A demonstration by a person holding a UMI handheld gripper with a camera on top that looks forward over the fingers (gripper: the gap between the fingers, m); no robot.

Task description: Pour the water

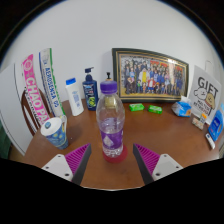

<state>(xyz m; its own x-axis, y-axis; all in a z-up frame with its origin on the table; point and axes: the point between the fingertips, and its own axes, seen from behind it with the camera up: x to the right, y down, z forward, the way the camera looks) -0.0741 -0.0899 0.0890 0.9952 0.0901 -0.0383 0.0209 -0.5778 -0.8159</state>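
A clear plastic bottle (111,122) with a purple cap and purple label stands upright on a red coaster (112,153) on the brown wooden table (170,140). It is just ahead of my gripper (112,160), centred between the two fingers. The fingers (76,160) are spread wide, with a gap on each side of the bottle, and they touch nothing. A small paper cup (54,131) with a blue pattern stands to the left of the bottle, near the table's left edge.
At the back stand a white bottle (74,96), a dark blue pump bottle (90,92) and a framed group photo (149,73). Two green items (145,107) lie before the frame. Boxes and cards (205,103) sit at the right. A striped banner (38,85) leans at the left.
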